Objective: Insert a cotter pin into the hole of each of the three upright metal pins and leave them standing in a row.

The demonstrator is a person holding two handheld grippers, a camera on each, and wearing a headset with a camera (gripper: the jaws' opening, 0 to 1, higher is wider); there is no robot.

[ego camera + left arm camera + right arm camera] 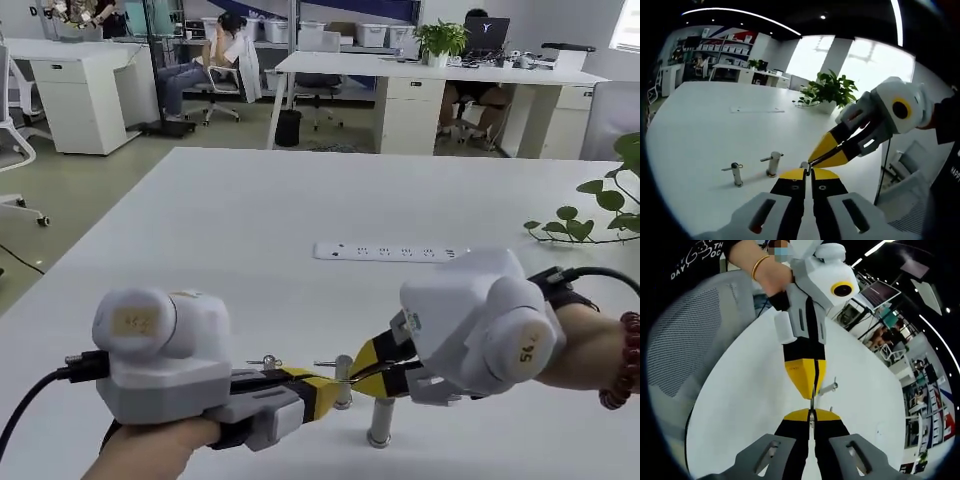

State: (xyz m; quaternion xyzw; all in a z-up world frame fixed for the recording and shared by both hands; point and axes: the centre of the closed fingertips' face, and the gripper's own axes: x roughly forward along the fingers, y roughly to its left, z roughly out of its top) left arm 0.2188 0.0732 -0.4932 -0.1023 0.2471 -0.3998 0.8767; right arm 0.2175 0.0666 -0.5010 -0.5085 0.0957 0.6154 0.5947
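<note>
Both grippers meet tip to tip low over the white table [300,220]. My left gripper [808,172] is shut on the top of an upright metal pin [343,388], which shows as a small metal end [804,165] at its tips. My right gripper [811,416] comes in from the right, shut on a thin cotter pin [812,401] that it holds against that pin. Two more upright pins [736,173] [772,163] stand to the left of my left jaws, each with a cotter pin through it. Another pin [380,422] stands in front of the tips.
A white power strip [388,252] lies further back on the table, and plant leaves [600,205] reach in at its right edge. A grey mesh chair [685,335] sits beside the table. Desks, chairs and seated people fill the room behind.
</note>
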